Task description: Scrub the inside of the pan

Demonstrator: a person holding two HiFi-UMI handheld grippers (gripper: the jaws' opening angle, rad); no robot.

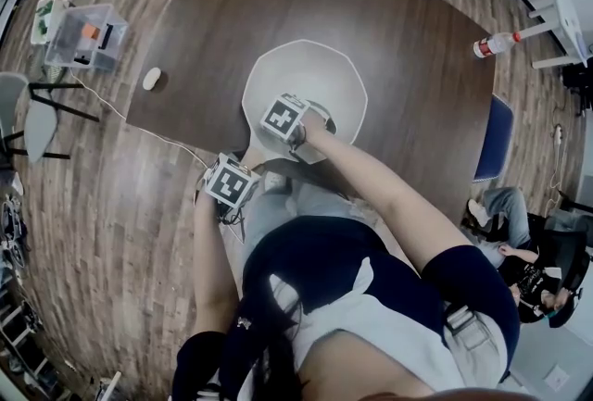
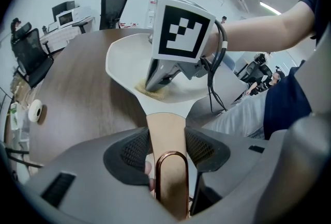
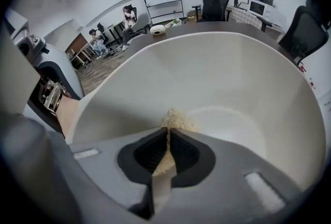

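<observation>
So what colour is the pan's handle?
Light tan handle, copper-coloured hanging loop; clearest in the left gripper view.

The scrubber (image 3: 178, 118) is mostly buried between jaws. Overhead, the handle (image 2: 166, 127) is mostly covered by the left gripper (image 2: 166, 151).

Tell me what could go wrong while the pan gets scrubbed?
1. The right gripper pinches only a thin edge of the pad; hard rubbing might pull it loose.
2. The pan sits near the table edge, held by its handle in the left gripper. If that hold slips, the pan could twist or slide off.
</observation>
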